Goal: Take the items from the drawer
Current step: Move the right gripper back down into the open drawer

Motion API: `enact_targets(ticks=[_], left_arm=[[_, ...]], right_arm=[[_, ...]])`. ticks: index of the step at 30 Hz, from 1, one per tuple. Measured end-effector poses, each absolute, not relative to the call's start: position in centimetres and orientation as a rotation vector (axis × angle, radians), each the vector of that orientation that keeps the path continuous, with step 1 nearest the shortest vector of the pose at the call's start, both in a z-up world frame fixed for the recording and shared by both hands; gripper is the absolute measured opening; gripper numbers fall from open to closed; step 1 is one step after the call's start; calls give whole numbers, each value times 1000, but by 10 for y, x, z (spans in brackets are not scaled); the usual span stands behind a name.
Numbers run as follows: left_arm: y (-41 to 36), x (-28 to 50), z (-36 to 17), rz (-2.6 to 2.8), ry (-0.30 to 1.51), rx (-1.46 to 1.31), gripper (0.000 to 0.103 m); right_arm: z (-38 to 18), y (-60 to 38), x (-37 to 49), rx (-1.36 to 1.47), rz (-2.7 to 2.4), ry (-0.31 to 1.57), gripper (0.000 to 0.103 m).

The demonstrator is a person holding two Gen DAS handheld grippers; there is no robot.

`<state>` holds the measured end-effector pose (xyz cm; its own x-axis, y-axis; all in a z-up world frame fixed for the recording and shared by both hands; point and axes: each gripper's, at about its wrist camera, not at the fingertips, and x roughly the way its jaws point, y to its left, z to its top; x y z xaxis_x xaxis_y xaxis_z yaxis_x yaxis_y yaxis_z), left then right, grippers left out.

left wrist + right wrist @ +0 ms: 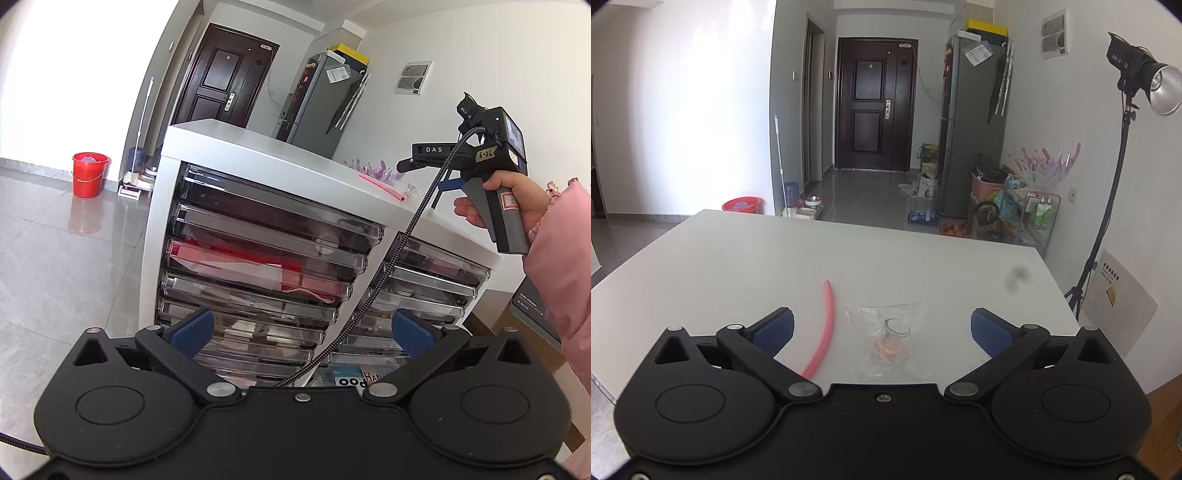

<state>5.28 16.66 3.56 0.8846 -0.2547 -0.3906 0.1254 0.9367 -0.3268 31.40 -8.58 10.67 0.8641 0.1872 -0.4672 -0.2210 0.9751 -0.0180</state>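
A white cabinet holds two stacks of clear plastic drawers, all pushed in; one shows red contents. My left gripper is open in front of the lower drawers, touching nothing. On the cabinet's white top lie a pink tube and a small clear bag with a metal-capped item inside. My right gripper is open just above the top, the bag lying between its blue pads. In the left wrist view a hand holds the right gripper above the top.
A braided cable hangs from the right gripper across the drawer fronts. A red bucket and mop stand on the tiled floor at left. Behind are a dark door, a grey fridge, a cluttered cart and a studio lamp.
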Motion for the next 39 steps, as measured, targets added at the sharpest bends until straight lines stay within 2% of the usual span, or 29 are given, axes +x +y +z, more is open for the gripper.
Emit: enact_targets(ticks=[10,20,26,34,39], left_arm=[[168,58,27,-199,470,-296,103],[166,62,18,-212,500,-295,103],[160,64,11,-220,527,-279,103],[143,64,-5,-237,580,-218,103],[132,64,-14,-246,606,-184,103]], right_arm=[[108,-104,248,-49,255,367,103],[97,-131,183,-17,278,364,103],[55,-137,158,1,266,510,103],[-37,-143,123,96,207,785,103],[-69,-148,114,151,165,866,103]])
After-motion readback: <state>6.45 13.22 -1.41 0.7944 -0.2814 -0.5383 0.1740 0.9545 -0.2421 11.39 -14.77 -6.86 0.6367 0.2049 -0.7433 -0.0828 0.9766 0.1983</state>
